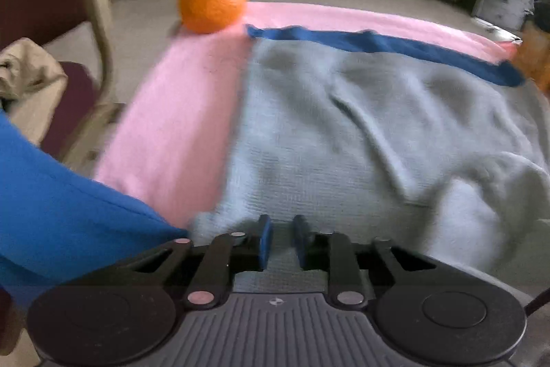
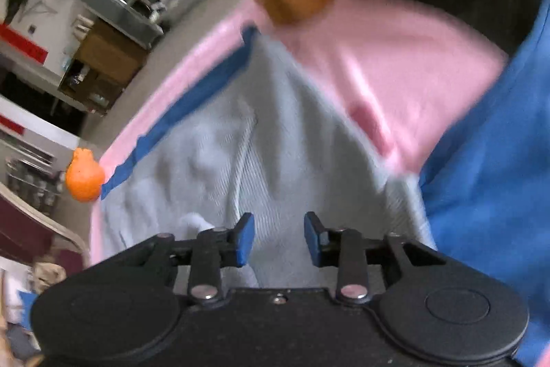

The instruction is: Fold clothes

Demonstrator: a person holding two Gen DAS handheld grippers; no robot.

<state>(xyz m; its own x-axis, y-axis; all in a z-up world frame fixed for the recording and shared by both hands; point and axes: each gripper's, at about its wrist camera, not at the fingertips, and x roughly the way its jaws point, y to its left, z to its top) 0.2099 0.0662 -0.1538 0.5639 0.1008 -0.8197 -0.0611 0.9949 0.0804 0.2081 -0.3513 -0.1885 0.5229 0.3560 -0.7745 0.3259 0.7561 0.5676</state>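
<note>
A grey garment lies rumpled on the pink cloth; folding looks barely begun. Left gripper narrowly parted, right gripper wider, both empty over its near edge.

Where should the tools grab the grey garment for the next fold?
Probably the near hem of the grey garment, one corner per tool. It lies flat on the pink cloth with the navy band at the far edge, so come in low from the near side. Left tool and right tool sit there, open.
</note>
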